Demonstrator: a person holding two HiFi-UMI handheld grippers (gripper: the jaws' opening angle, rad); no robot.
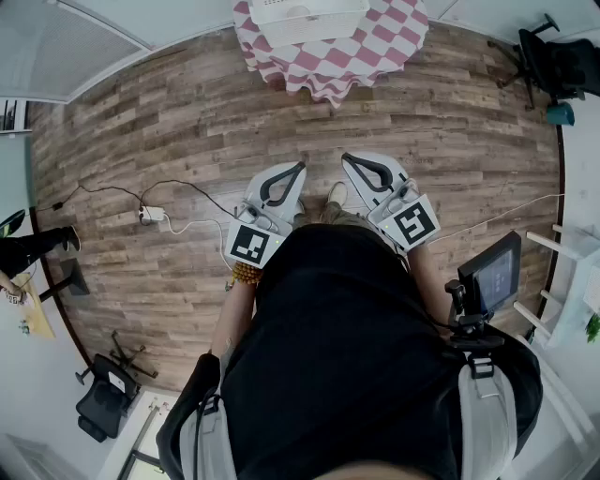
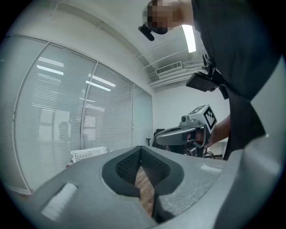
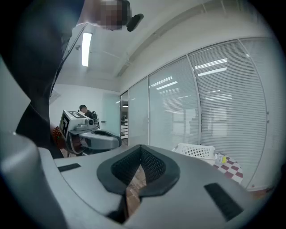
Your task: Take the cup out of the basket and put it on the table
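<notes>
Closest in, the left tool point(image 1: 300, 167) and the right tool point(image 1: 346, 157) are held side by side just ahead of the person's chest. Both are aimed toward 12 o'clock and roughly level. Each is closed on nothing: in its own view the pads meet at the tip, and only a sliver of floor point(image 1: 187, 122) shows through the hollow behind them.

Past the tools lies a stretch of wooden floor, with a white cable point(image 1: 192, 223) trailing off toward 9 o'clock. At the far end, at 12 o'clock, stands the tabletop point(image 1: 394, 42) under a red-and-white checked cloth. The white basket point(image 1: 309, 19) sits on it, well apart from both tools.

The cup shows in no view — the basket's latticed walls and the distance hide whatever is inside. I judge it is in the basket, not yet taken out. Which way it points, and whether its long axis stands upright or lies on its side, cannot be told from here.

The step in hand looks like the approach, with nothing grasped and the basket out of reach. The next move calls for closing the gap to 12 o'clock, opening one tool and coming in over the basket's rim. The grip has to wait until the cup's pose can be seen.
</notes>
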